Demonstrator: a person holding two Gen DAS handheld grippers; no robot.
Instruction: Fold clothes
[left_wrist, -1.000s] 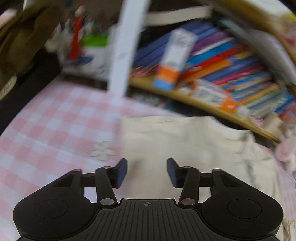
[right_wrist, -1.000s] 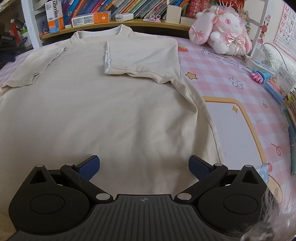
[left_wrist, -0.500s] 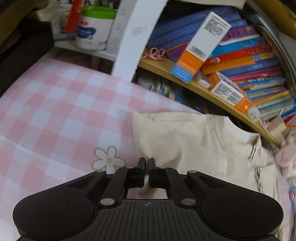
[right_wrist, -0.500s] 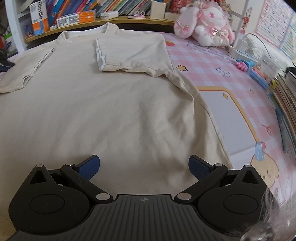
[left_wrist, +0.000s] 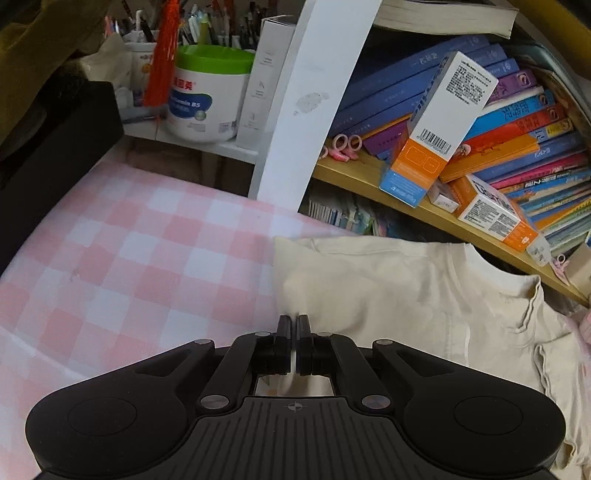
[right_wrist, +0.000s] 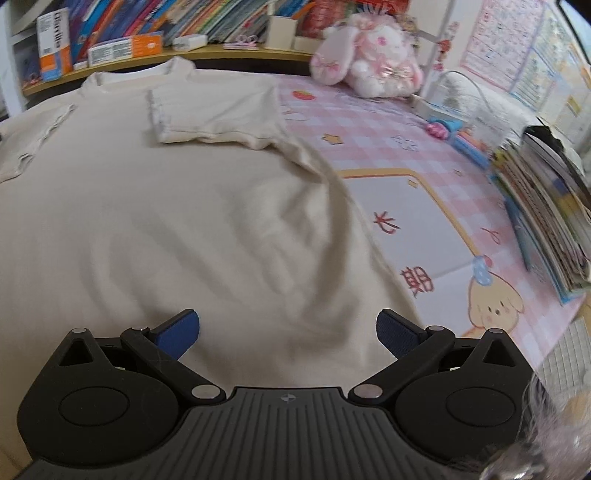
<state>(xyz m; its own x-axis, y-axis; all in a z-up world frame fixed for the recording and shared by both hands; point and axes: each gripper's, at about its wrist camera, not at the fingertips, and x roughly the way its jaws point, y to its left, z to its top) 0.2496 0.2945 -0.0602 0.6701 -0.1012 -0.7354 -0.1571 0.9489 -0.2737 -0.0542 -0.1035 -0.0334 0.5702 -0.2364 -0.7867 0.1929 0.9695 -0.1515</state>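
- The left gripper (left_wrist: 294, 325), open over the shirt (left_wrist: 388, 291) a second ago, has shut; its jaws now pinch the cloth at the sleeve's edge, a thin strip of fabric showing between them.
- In the left view, the flower print seen beside the fingers half a second ago is gone from sight, and the shelf (left_wrist: 424, 206) with its boxes looms larger.
- The right gripper (right_wrist: 288, 328) has swung toward the shirt's right side: the book stack (right_wrist: 546, 221) at the mat's (right_wrist: 424, 206) edge and the puppy print (right_wrist: 495, 306) have come into view.
- The shirt's right side now shows deeper creases than before.
- The right view has blurred slightly.
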